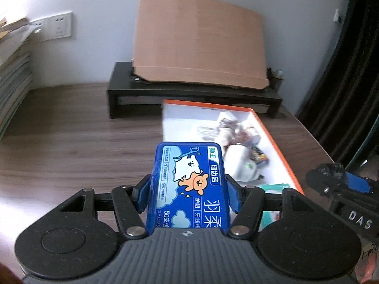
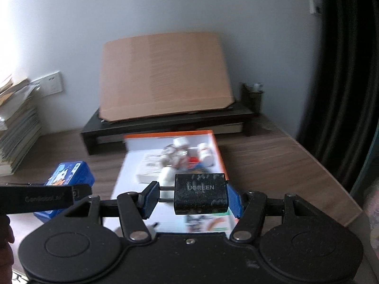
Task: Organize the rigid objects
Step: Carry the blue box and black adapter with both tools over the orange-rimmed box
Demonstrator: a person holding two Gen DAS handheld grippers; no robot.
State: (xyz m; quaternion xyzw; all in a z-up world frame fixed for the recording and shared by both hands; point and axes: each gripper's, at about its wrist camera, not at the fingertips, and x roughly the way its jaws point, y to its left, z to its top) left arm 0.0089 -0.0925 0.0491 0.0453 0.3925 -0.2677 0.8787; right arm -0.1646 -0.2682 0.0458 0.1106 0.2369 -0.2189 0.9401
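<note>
My left gripper (image 1: 188, 189) is shut on a blue floss-pick box (image 1: 188, 184) with cartoon bears, held above the wooden desk just left of an orange-rimmed white tray (image 1: 277, 142). The same blue box shows in the right wrist view (image 2: 68, 172). My right gripper (image 2: 193, 195) holds a black UGREEN charger (image 2: 200, 193) with its prongs against the left pad, above the near end of the tray (image 2: 219, 156). The tray holds white bottles, a white adapter (image 1: 239, 163) and several small items. The right gripper shows in the left wrist view (image 1: 341, 184).
A black monitor riser (image 1: 189, 94) with a cardboard sheet (image 1: 199, 37) leaning on the wall stands behind the tray. A stack of books (image 1: 14, 80) is at the far left. A dark curtain (image 1: 350, 71) hangs at the right. The desk edge (image 2: 343, 203) runs along the right.
</note>
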